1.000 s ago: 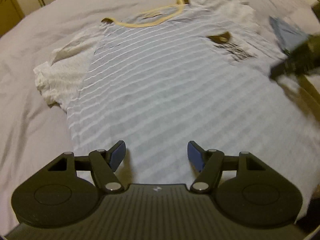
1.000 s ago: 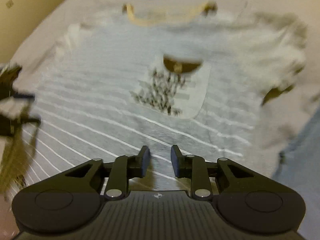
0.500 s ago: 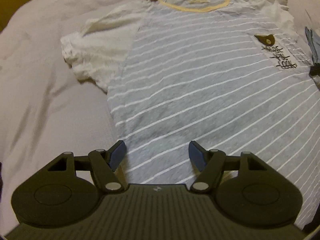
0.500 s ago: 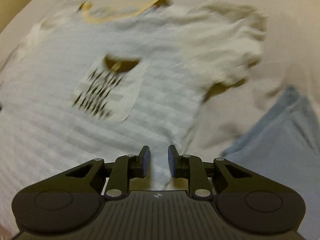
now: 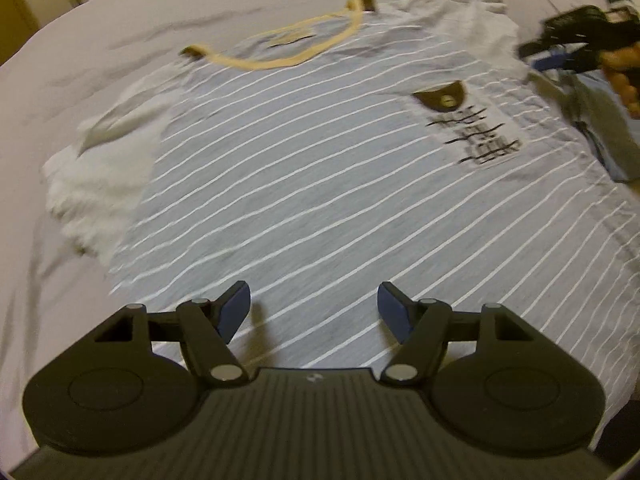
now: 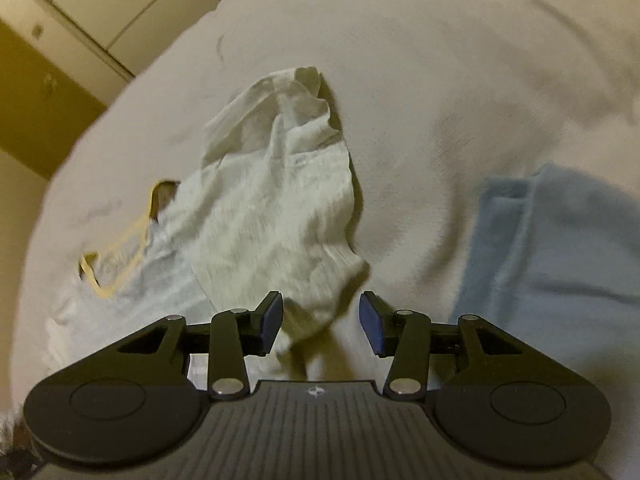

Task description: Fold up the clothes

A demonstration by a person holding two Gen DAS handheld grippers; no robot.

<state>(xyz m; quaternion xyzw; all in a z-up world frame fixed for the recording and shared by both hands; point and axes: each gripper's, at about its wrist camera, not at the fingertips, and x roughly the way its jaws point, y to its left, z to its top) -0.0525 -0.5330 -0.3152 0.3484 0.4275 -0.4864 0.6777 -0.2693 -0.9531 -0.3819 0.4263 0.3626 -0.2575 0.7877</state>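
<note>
A grey T-shirt with thin white stripes, white sleeves and a yellow neckband lies face up on the bed. Its chest pocket carries black marks. My left gripper is open and hovers over the shirt's lower body. In the right wrist view my right gripper is open, its blue pads on either side of the crumpled white sleeve edge. In the left wrist view the right gripper shows at the far right by that sleeve, held by a hand.
A folded light-blue garment lies on the bed to the right of the sleeve, also the blue garment in the left wrist view. The pale bedsheet surrounds the shirt. Wooden cabinets and tiled floor lie past the bed's far-left edge.
The right gripper moved off the shirt's chest to the right sleeve and opened from nearly closed. The left gripper stayed open and shifted slightly over the lower shirt.
</note>
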